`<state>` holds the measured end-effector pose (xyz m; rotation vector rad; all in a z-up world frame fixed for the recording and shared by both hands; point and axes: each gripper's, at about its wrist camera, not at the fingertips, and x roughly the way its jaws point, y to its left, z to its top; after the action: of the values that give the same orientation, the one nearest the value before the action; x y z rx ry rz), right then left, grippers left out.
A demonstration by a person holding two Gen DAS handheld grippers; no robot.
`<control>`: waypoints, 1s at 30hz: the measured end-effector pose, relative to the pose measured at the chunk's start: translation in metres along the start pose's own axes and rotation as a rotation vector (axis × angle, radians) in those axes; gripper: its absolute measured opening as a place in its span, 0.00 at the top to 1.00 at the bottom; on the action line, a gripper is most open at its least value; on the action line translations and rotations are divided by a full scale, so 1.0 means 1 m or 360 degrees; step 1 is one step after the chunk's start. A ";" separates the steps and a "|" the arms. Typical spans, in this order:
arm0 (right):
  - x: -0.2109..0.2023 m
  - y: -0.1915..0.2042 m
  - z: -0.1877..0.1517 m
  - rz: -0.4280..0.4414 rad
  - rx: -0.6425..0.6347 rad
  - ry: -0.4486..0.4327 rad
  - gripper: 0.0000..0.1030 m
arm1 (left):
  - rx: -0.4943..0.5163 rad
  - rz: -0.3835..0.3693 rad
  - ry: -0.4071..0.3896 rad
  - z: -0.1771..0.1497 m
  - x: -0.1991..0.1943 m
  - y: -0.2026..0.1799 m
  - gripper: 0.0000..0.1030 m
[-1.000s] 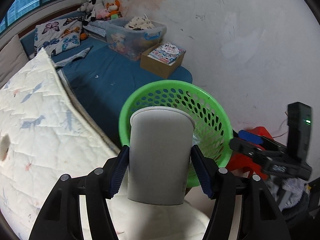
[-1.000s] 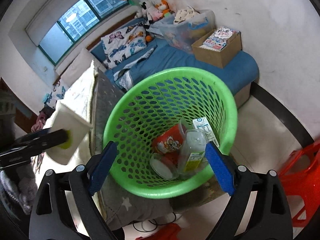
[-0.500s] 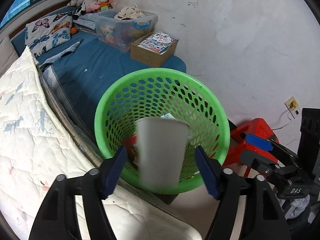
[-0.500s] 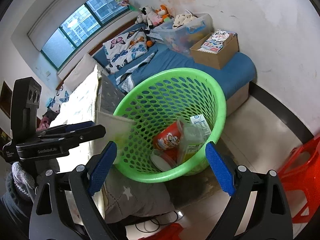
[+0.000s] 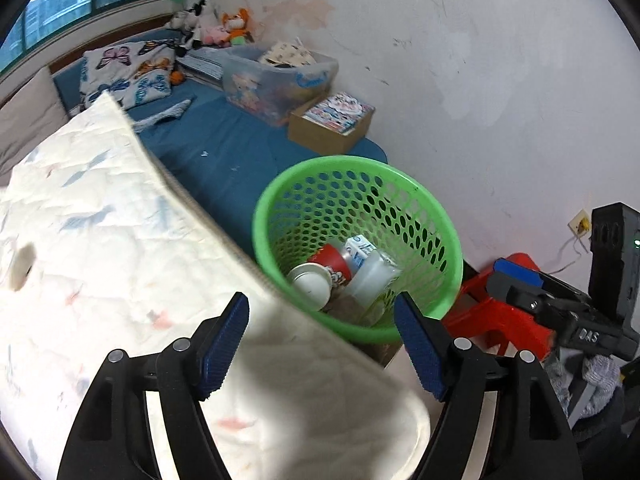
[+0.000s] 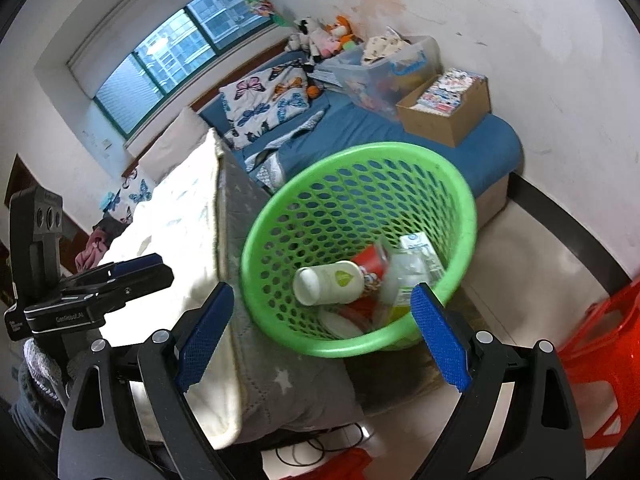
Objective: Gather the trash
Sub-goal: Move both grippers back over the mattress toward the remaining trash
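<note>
A green perforated basket point(image 5: 404, 184) stands on the floor beside the bed; it also shows in the right wrist view point(image 6: 468, 208). Inside lie a white paper cup point(image 6: 328, 282) on its side, a red cup point(image 6: 370, 258), a clear plastic bottle point(image 6: 402, 280) and a small carton point(image 6: 420, 246). The white cup also shows in the left wrist view point(image 5: 310, 285). My left gripper point(image 5: 320, 348) is open and empty, above the quilt's edge, short of the basket. My right gripper point(image 6: 320, 324) is open and empty, with the basket's near rim between its fingers.
A white quilt point(image 5: 100, 240) covers the bed at the left. A blue mattress point(image 5: 224, 148) beyond the basket carries a cardboard box point(image 5: 332, 128) and a clear storage bin point(image 5: 276, 76). A red plastic stool point(image 6: 600, 344) stands at the right. The wall is close behind.
The left gripper opened and let go of the white paper cup, which dropped into the basket. The left gripper then drew back over the quilt.
</note>
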<state>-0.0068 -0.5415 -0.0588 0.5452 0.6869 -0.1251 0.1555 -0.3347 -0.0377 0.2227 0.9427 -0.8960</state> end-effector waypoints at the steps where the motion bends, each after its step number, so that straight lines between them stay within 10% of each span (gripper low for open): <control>1: 0.000 0.006 0.000 0.0008 -0.0020 0.0000 0.13 | -0.0010 0.0010 -0.0014 -0.004 -0.006 0.004 0.30; 30: 0.085 0.211 -0.002 0.0360 -0.0507 0.0219 0.13 | -0.0466 0.0670 -0.0182 -0.134 -0.171 0.226 0.27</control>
<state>0.1175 -0.3550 -0.0216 0.3229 0.7567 0.2324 0.1977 -0.0244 -0.0297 0.1104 0.8656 -0.3737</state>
